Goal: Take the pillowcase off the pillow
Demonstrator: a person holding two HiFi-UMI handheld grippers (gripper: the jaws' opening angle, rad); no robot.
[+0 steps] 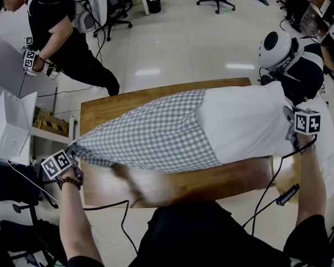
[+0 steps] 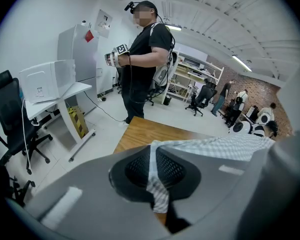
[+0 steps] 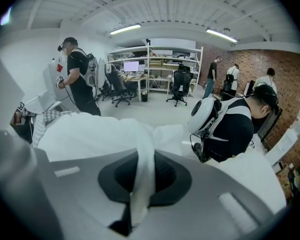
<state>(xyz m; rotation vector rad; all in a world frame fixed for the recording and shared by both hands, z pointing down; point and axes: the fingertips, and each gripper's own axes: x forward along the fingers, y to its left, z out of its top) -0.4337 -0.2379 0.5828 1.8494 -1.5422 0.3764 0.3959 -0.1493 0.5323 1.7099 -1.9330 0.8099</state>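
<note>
1. Step in hand, as I judge it: the pull-apart, approx. half done. The pillowcase (image 1: 156, 135) covers only the left part of the pillow (image 1: 239, 124); the right part is bare.
2. The left gripper (image 1: 71, 149) is at lower left of the head view, jaws pressed together on the tip of the pillowcase's closed end. In the left gripper view (image 2: 157, 186), a checked fold runs up btw the pads.
3. The right gripper (image 1: 292, 121) is at far right, jaws pressed together on a fold of the bare white pillow. The right gripper view (image 3: 139, 184) shows a white strip pinched btw them.
4. Next move prob. calls for drawing the two grippers apart along the pillow's length: left pulls the case off leftward, right anchors the pillow. Both pinches hold thin folds, so a slip is the risk.
5. Looks: the pillowcase is grey-and-white gingham, stretched to a point at the left gripper, w/ its open edge crossing the pillow's middle. The pillow is plain white, plump and soft.
6. Where: both lie lengthwise across a wooden table (image 1: 211, 179), the pillow's right end reaching past the table's right edge.
</note>
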